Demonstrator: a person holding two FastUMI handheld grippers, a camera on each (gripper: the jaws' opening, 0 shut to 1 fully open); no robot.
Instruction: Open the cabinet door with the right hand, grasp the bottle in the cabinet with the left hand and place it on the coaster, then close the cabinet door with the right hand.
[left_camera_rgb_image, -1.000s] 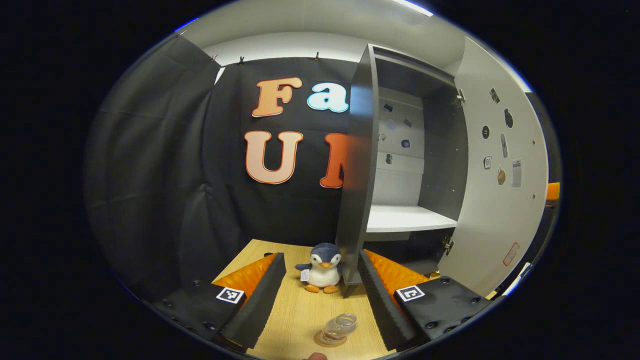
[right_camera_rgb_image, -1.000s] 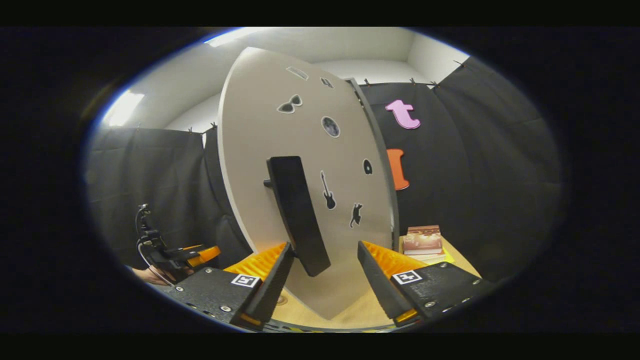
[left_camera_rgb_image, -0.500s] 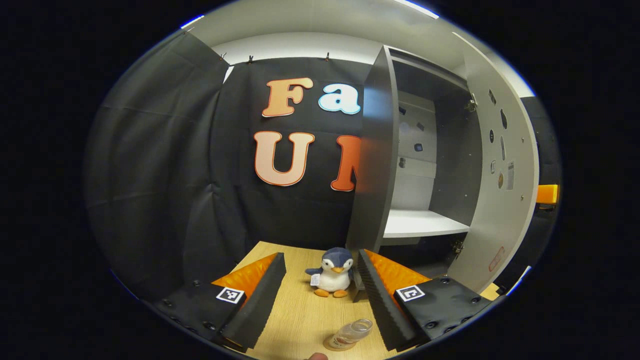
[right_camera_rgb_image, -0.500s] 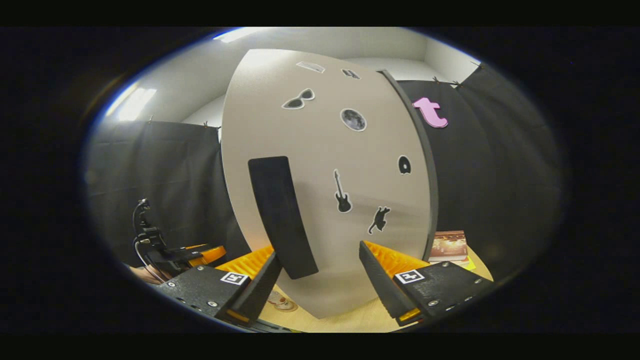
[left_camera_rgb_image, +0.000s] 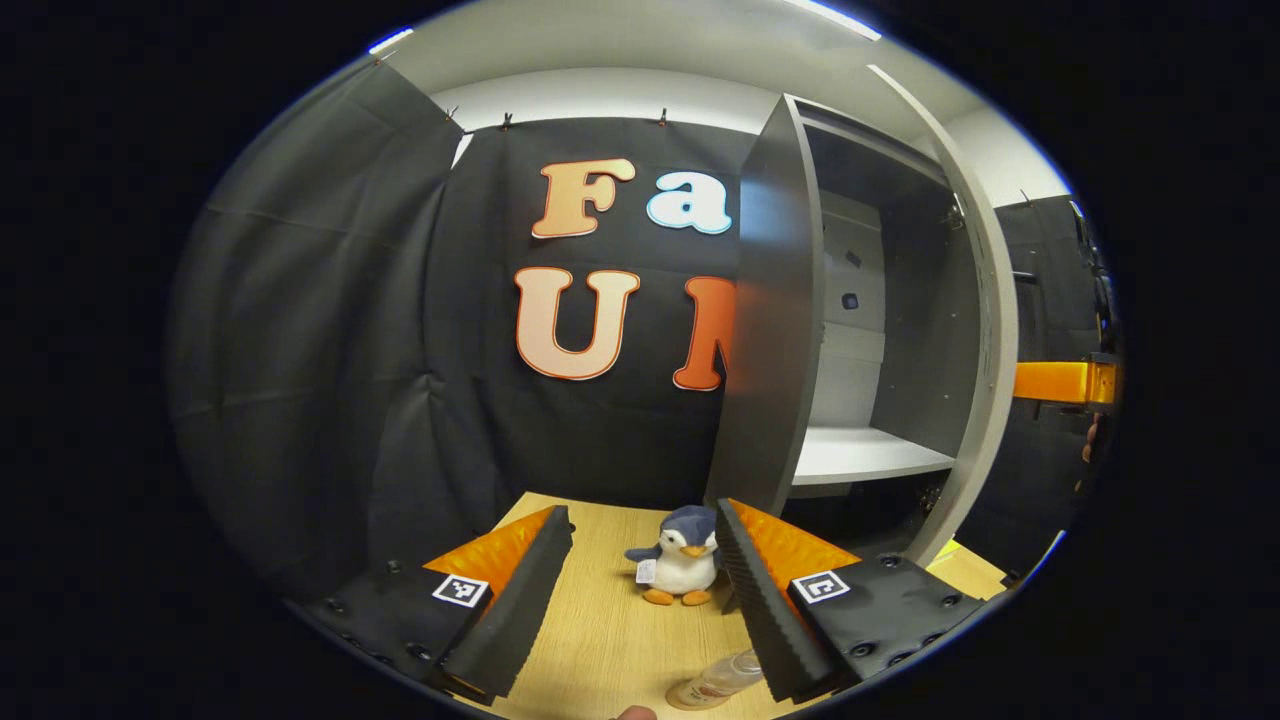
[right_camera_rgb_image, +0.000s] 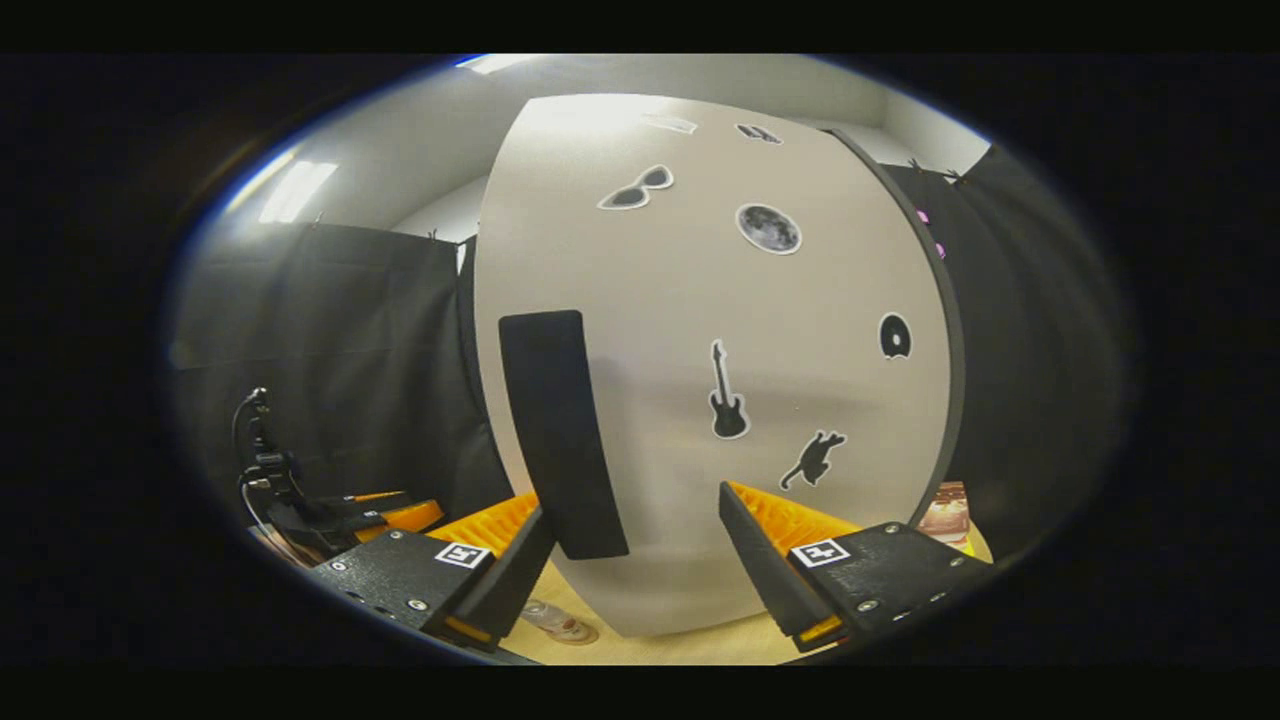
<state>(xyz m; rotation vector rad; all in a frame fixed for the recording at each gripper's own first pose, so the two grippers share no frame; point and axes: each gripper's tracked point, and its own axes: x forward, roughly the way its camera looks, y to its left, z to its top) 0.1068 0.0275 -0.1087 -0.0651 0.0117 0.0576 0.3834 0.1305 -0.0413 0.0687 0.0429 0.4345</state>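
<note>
Now the cabinet door (right_camera_rgb_image: 720, 330) looks stiff and light; its black handle (right_camera_rgb_image: 560, 430) is the grip spot, right gripper (right_camera_rgb_image: 635, 545) and left gripper (left_camera_rgb_image: 640, 570) jaws apart.

Bright ceiling strips (right_camera_rgb_image: 290, 190) light both views; fisheye bending curves edges, corners dim, focus sharp.

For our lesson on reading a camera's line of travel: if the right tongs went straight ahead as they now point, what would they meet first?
Most likely the cabinet door, its pale outer face dead ahead of the open right tongs; depth is unclear.
</note>
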